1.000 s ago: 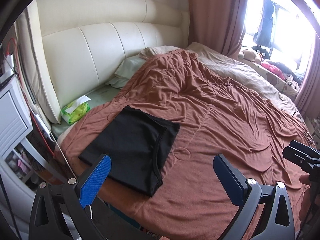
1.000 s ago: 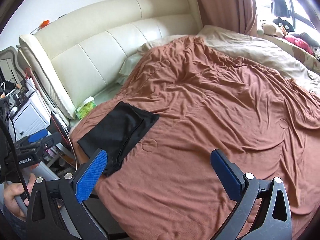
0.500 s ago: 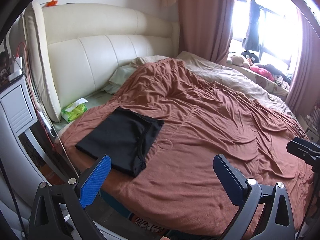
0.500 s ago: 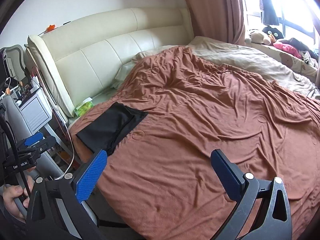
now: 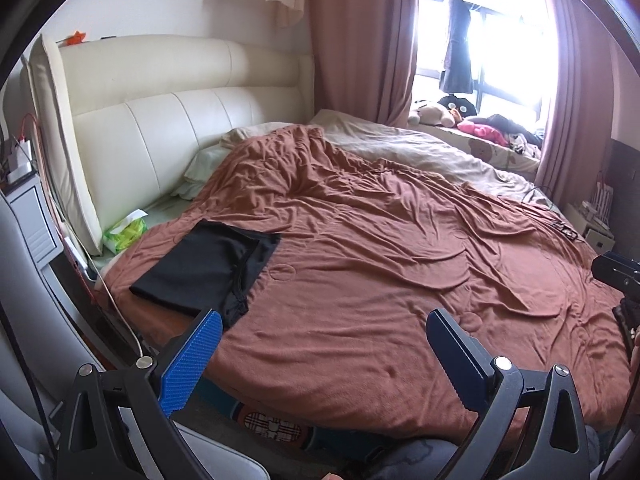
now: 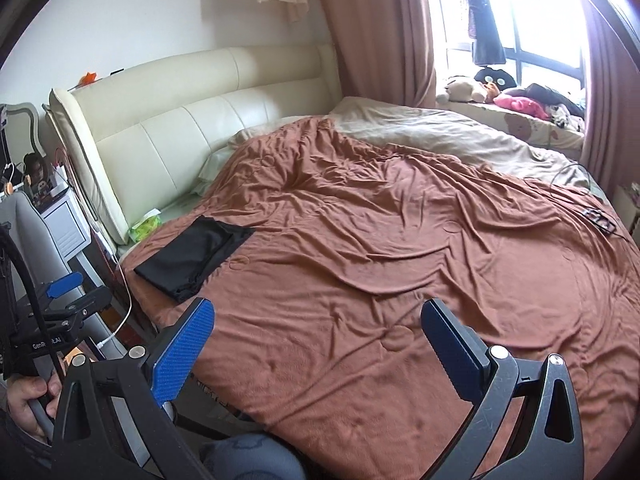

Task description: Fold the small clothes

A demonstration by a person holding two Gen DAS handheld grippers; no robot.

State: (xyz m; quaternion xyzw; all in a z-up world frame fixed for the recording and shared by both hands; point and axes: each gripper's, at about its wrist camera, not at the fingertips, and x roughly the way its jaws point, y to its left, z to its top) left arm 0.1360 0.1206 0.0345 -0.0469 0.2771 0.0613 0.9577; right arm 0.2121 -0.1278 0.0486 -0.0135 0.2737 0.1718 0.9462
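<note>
A black folded garment (image 5: 208, 268) (image 6: 194, 258) lies flat on the brown blanket (image 5: 380, 248) (image 6: 380, 248) near the bed's left front corner. My left gripper (image 5: 324, 354) is open, held off the bed's front edge, well back from the garment, nothing between its blue pads. My right gripper (image 6: 316, 344) is open too, over the blanket's front edge, to the right of the garment and apart from it. The left gripper (image 6: 64, 304) also shows at the left of the right wrist view, held by a hand (image 6: 28, 404).
A cream padded headboard (image 5: 180, 120) stands behind. A green tissue pack (image 5: 126, 232) lies by the pillow (image 5: 200, 172). A white nightstand (image 6: 64, 220) with cables stands left. Beige bedding (image 5: 420, 148), plush toys (image 5: 440, 112) and curtains (image 5: 360, 40) are far right. A charger lies on the blanket (image 6: 598, 216).
Both grippers have pulled back and risen away from the bed; the garment now looks smaller and farther. The garment itself has not moved. Both stay open.
</note>
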